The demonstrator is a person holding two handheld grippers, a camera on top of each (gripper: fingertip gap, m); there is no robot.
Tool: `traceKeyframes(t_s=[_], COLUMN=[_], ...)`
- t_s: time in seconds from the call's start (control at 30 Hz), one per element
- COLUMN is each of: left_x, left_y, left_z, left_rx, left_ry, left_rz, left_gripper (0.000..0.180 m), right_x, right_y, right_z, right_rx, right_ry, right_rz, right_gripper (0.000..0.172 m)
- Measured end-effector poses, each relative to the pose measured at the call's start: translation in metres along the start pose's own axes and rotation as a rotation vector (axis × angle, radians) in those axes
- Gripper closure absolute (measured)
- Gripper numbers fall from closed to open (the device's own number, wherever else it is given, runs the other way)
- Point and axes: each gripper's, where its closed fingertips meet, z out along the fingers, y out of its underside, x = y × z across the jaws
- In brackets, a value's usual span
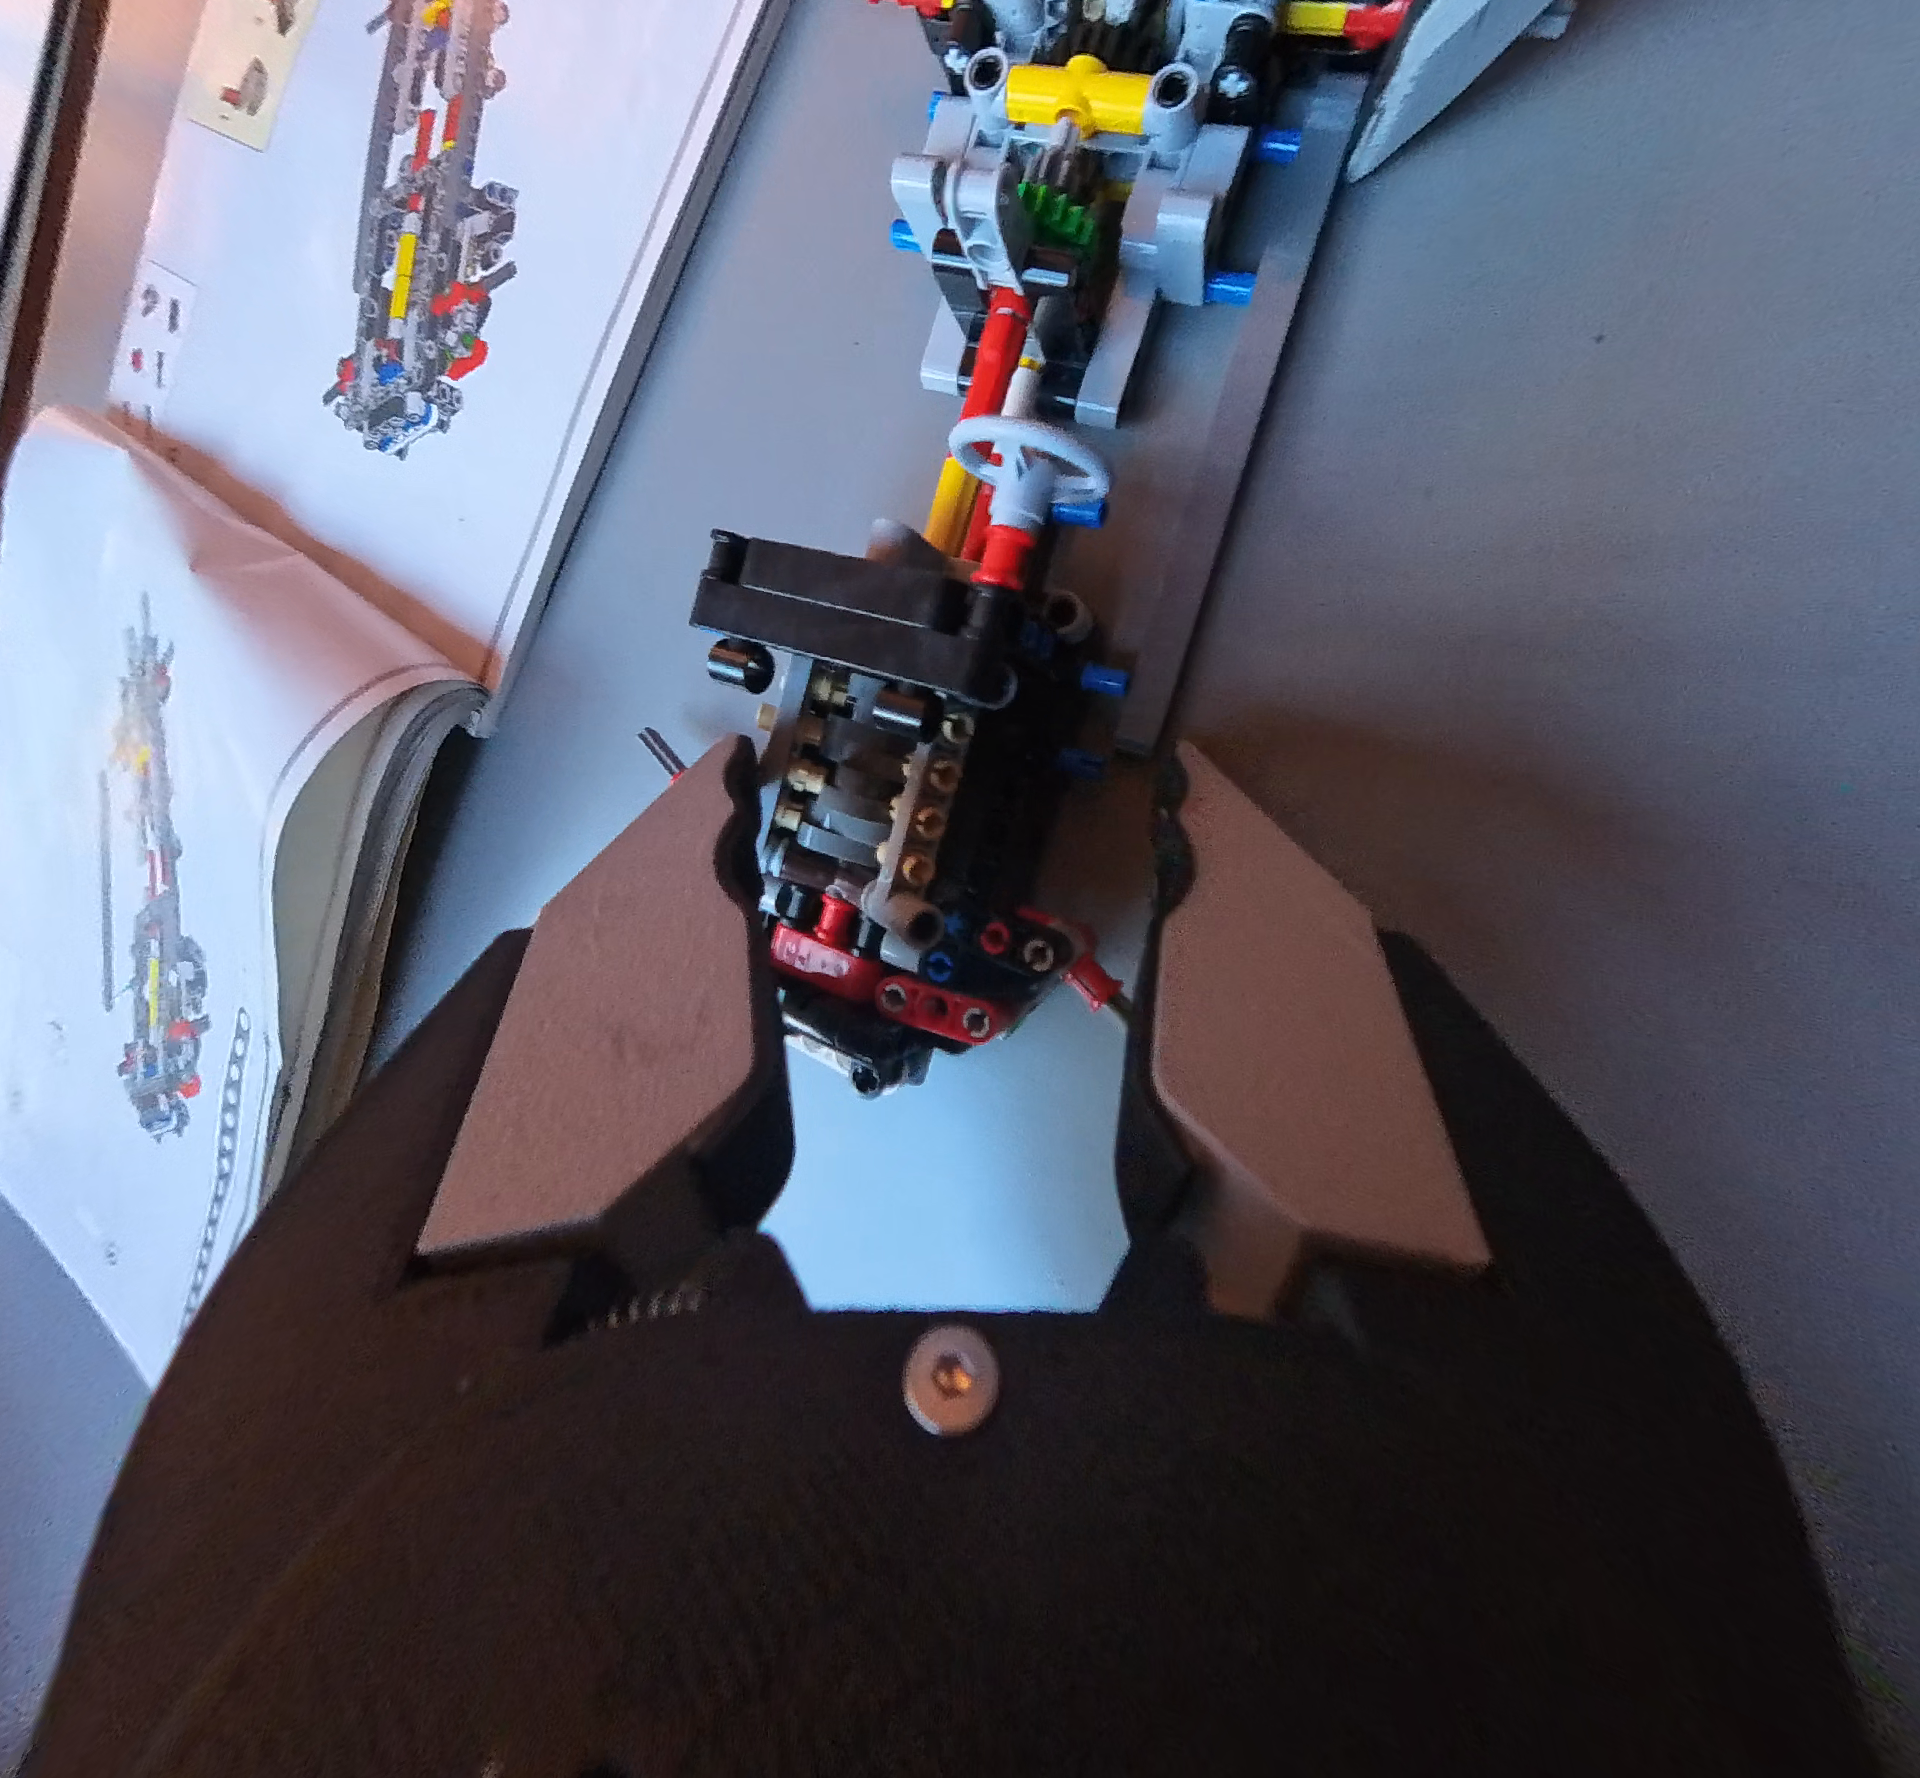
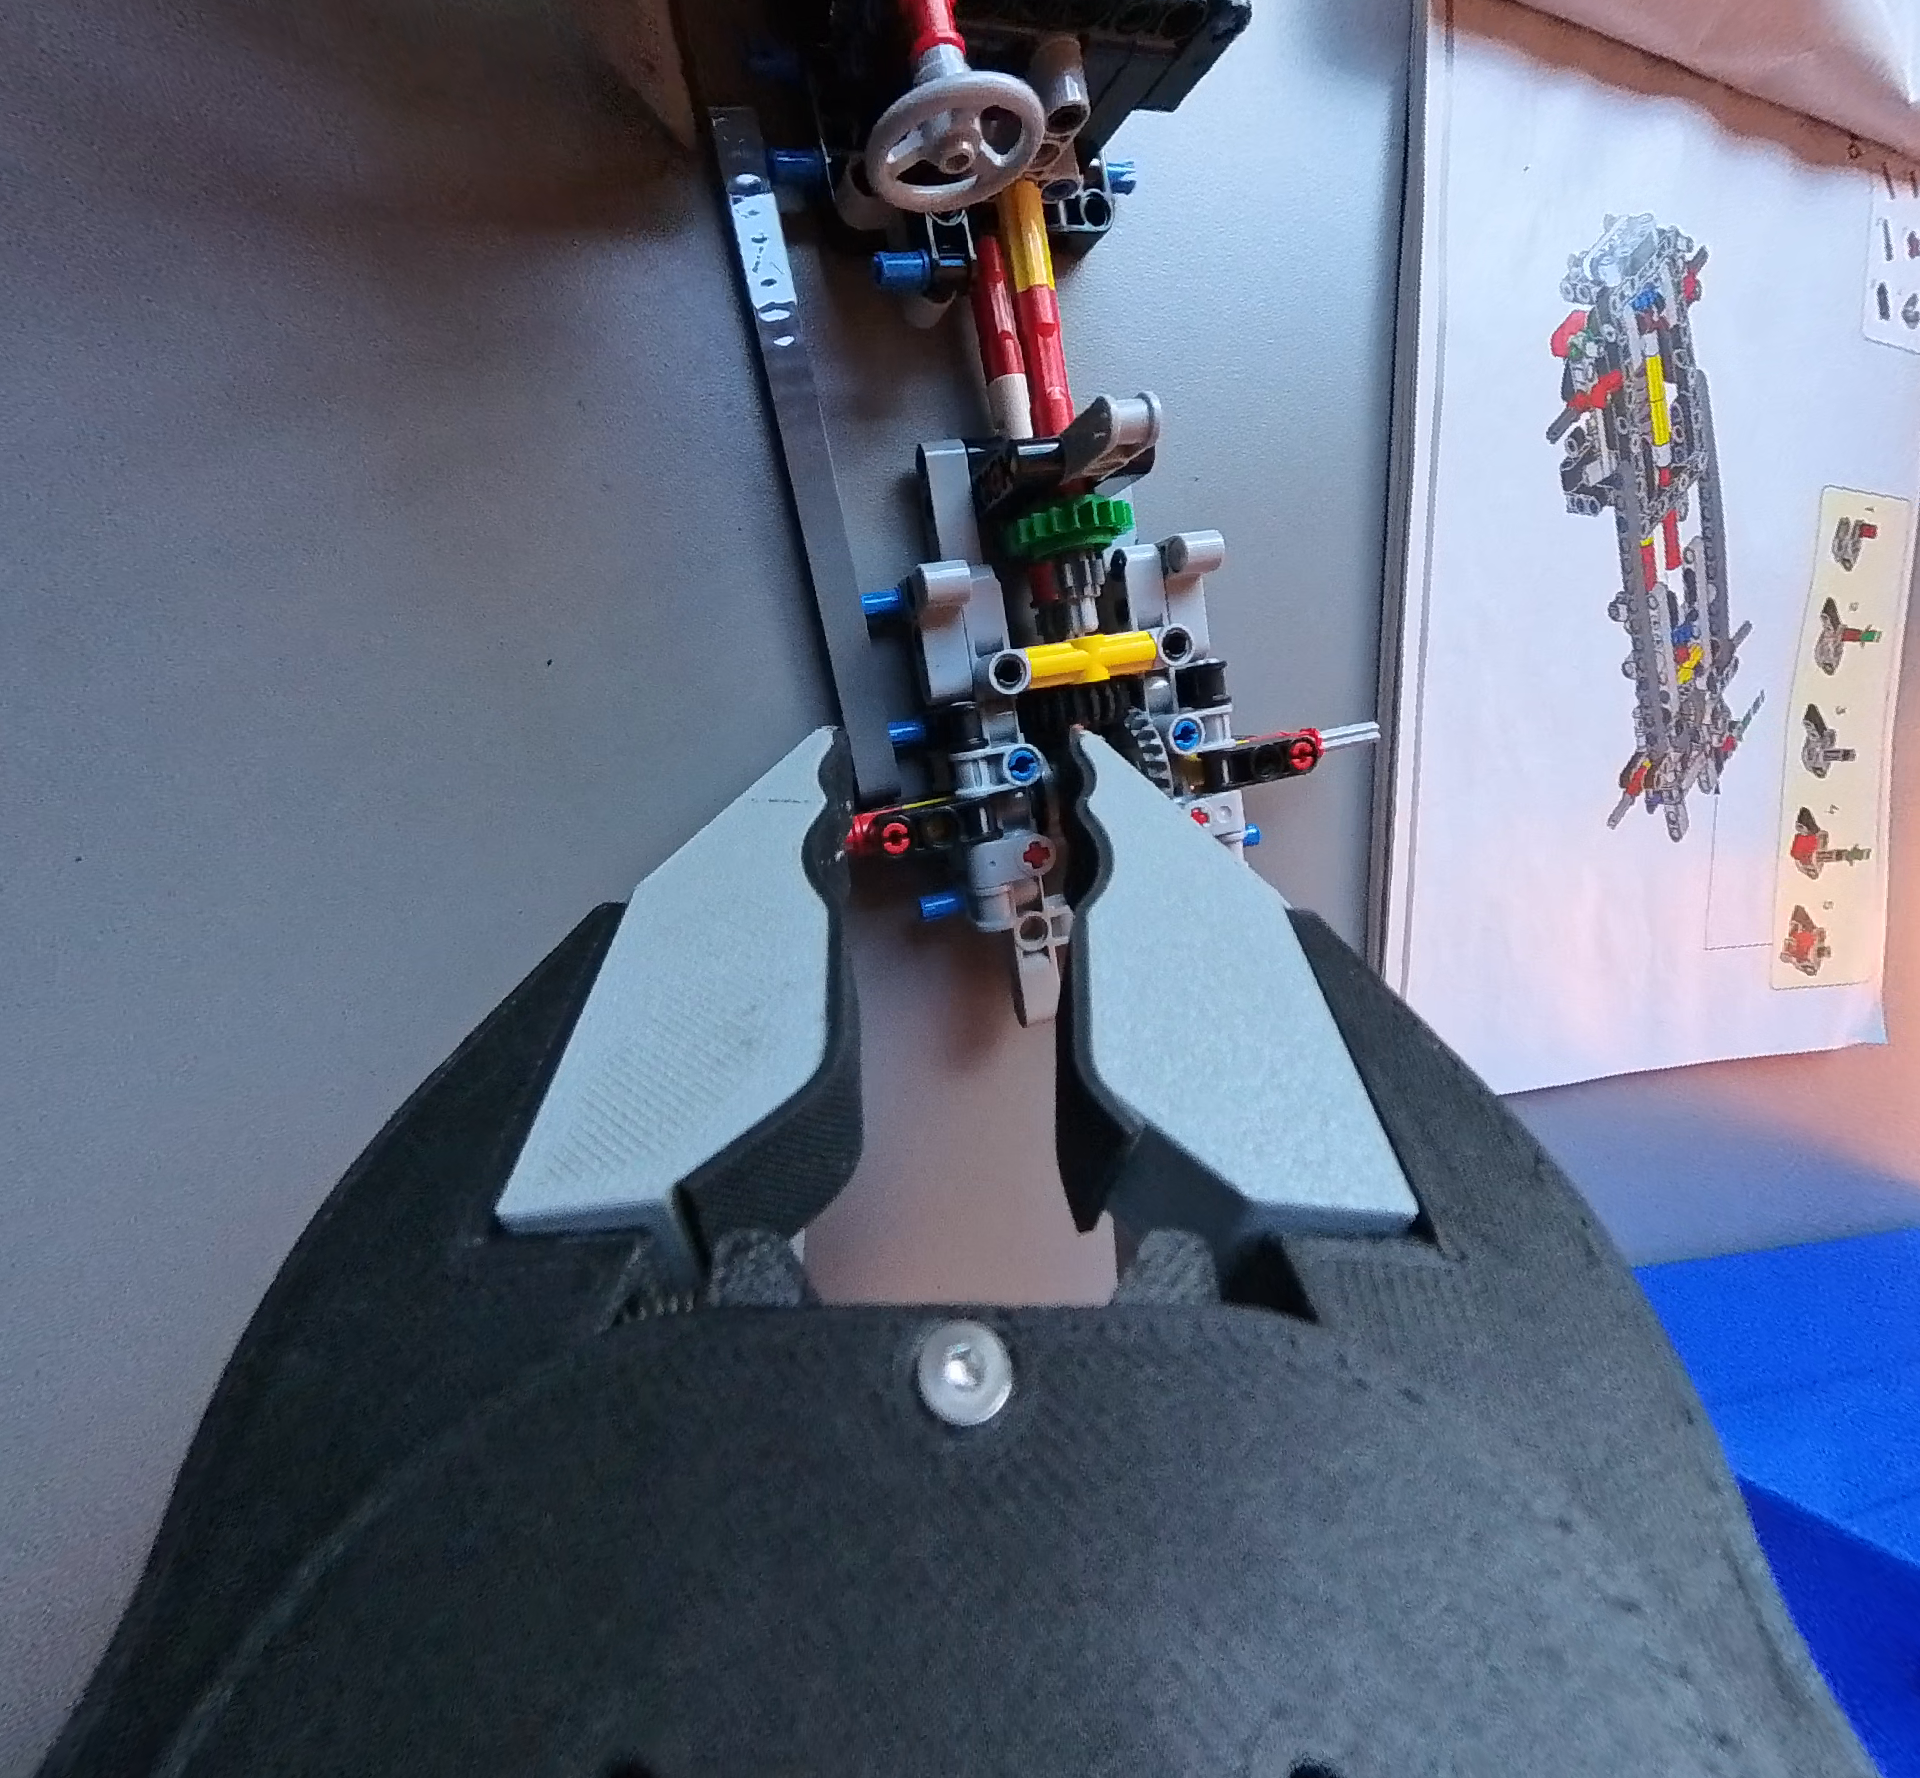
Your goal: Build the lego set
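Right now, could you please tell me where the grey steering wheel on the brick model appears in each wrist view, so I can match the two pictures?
Left wrist view: the steering wheel sits just above centre, beyond the black block, past the left gripper.
Right wrist view: the steering wheel is near the top, far beyond the right gripper.
Shared landmark: the yellow crosspiece on the model.

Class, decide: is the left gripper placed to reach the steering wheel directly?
Probably not: the left gripper straddles the model's engine end, and the black frame stands between its fingertips and the wheel.
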Motion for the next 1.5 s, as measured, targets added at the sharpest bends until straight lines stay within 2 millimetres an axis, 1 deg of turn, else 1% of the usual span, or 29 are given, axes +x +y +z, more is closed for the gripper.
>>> traceKeyframes(t_s=[0.2, 0.3, 0.33, 0.43, 0.53, 0.6, 0.63, 0.7, 0.77, 0.8, 0.93, 1.03, 1.1, 1.17, 1.23, 1.3, 1.4, 1.43, 1.5], left_x=[0.000, -0.004, -0.004, -0.002, 0.004, 0.015, 0.022, 0.030, 0.031, 0.030, 0.028, 0.028, 0.029, 0.030, 0.028, 0.022, 0.011, 0.006, -0.016], left_y=[0.001, 0.005, 0.006, 0.005, -0.002, -0.005, -0.005, 0.001, 0.008, 0.006, 0.002, 0.004, 0.002, -0.001, 0.000, 0.002, 0.004, 0.005, 0.006], left_z=[-0.002, -0.004, -0.006, -0.015, -0.031, -0.037, -0.036, -0.028, -0.018, -0.016, -0.013, -0.013, -0.016, -0.020, -0.022, -0.024, -0.033, -0.038, -0.050], left_rx=[-0.003, -0.044, -0.054, -0.022, 0.047, 0.079, 0.075, 0.018, -0.040, -0.038, -0.048, -0.073, -0.062, -0.040, -0.033, -0.021, 0.058, 0.087, 0.161], left_ry=[-0.009, -0.036, -0.038, -0.035, -0.015, 0.053, 0.090, 0.129, 0.107, 0.096, 0.082, 0.069, 0.068, 0.082, 0.076, 0.048, 0.037, 0.041, -0.013], left_rz=[0.023, 0.046, 0.045, 0.035, 0.034, 0.023, 0.012, 0.014, 0.039, 0.045, 0.053, 0.078, 0.084, 0.062, 0.042, 0.011, -0.081, -0.106, -0.138], left_gripper=[0.107, 0.102, 0.104, 0.113, 0.135, 0.151, 0.151, 0.149, 0.145, 0.146, 0.152, 0.152, 0.161, 0.160, 0.157, 0.153, 0.152, 0.151, 0.149], right_x=[0.000, 0.000, 0.000, 0.000, 0.000, 0.000, 0.000, 0.000, 0.000, 0.000, 0.000, 0.000, 0.000, 0.000, 0.000, 0.000, 0.000, 0.000, 0.000], right_y=[-0.001, -0.001, -0.001, -0.001, -0.001, -0.001, -0.001, -0.001, -0.001, -0.001, -0.001, -0.001, -0.001, -0.001, -0.001, -0.001, -0.001, -0.001, -0.001], right_z=[0.000, 0.000, 0.000, 0.000, 0.000, 0.000, 0.000, 0.000, 0.000, 0.000, 0.000, 0.000, 0.000, 0.000, 0.000, 0.000, 0.000, -0.001, -0.001], right_rx=[0.052, 0.069, 0.067, 0.058, 0.062, 0.064, 0.064, 0.064, 0.066, 0.068, 0.073, 0.074, 0.074, 0.075, 0.076, 0.077, 0.079, 0.079, 0.080], right_ry=[-0.016, -0.025, -0.022, -0.011, -0.014, -0.017, -0.018, -0.017, -0.017, -0.017, -0.017, -0.017, -0.015, -0.014, -0.014, -0.014, -0.012, -0.012, -0.011], right_rz=[-0.020, -0.021, -0.025, -0.039, -0.037, -0.036, -0.036, -0.037, -0.037, -0.036, -0.034, -0.036, -0.038, -0.039, -0.039, -0.038, -0.037, -0.038, -0.038], right_gripper=[0.134, 0.135, 0.135, 0.135, 0.135, 0.135, 0.135, 0.135, 0.135, 0.135, 0.135, 0.135, 0.135, 0.135, 0.135, 0.135, 0.135, 0.135, 0.135])
